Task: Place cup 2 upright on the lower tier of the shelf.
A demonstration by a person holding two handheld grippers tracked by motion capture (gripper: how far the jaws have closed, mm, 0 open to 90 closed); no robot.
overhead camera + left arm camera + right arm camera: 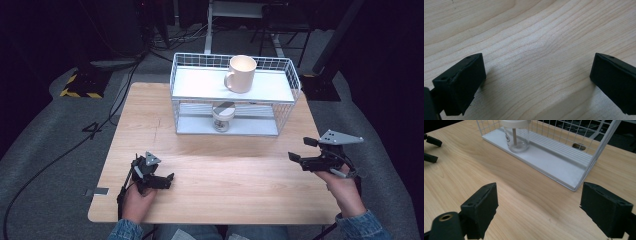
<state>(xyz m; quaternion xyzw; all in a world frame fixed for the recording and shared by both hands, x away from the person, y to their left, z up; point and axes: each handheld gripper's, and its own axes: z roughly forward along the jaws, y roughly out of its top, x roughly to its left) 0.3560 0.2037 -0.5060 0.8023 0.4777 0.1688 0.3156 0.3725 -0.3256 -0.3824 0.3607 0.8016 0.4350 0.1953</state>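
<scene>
My left gripper (pixel 166 179) rests low on the wooden table (pixel 225 165) near its front left, held by a hand. In the left gripper view its jaws stand wide apart over bare wood, so the gripper (pixel 536 62) is open and holds nothing. At the table's right edge, my right gripper (pixel 301 149) is also open and holds nothing. The right gripper view has this gripper (pixel 539 188) pointing toward a white wire rack (pixel 564 167). A clear jar (pixel 516 137) with a white lid stands on the rack's lower shelf, well beyond the jaws.
The two-tier wire rack (pixel 287 75) stands at the back of the table. A cream mug (pixel 241 74) sits on its top shelf, and the jar (pixel 223 117) below it. Cables and stand feet lie on the grey floor around the table.
</scene>
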